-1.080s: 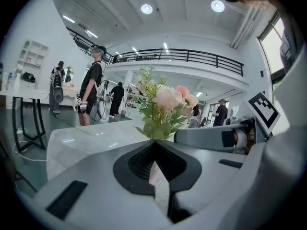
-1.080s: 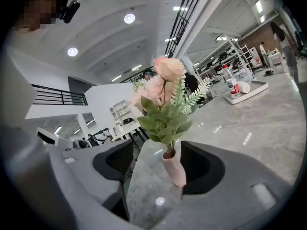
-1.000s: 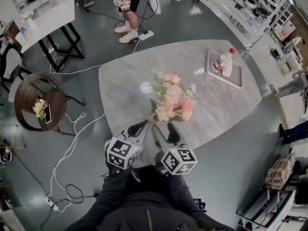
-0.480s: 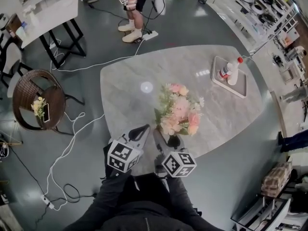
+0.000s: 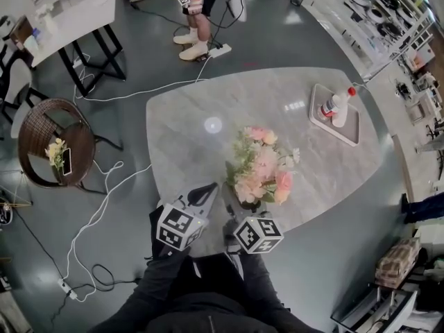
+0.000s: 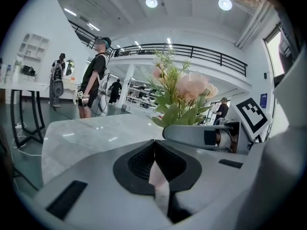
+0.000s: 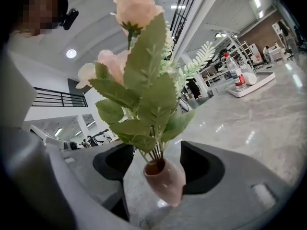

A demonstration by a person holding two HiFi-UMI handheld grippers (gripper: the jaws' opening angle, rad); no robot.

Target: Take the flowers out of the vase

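Right gripper view had the action: the right claw (image 7: 157, 150) stood open, jaws spread wide. The pink vase (image 7: 165, 181) sat tilted between them, leaning on the pad of the jaw at that view's right and clear of the other. Flowers (image 7: 136, 13) rose out of the vase's mouth, stems inside, green leaves and pale pink blooms towering above the claw. Over in the left gripper view, the left claw (image 6: 154, 143) was closed, jaws meeting at their tips, with the bouquet just beyond it to its right. Head view: both claws hovered side by side at the near edge of the grey table (image 5: 187, 116). A bottle (image 5: 331, 104) stood on a tray (image 5: 347, 132) well beyond the right claw.
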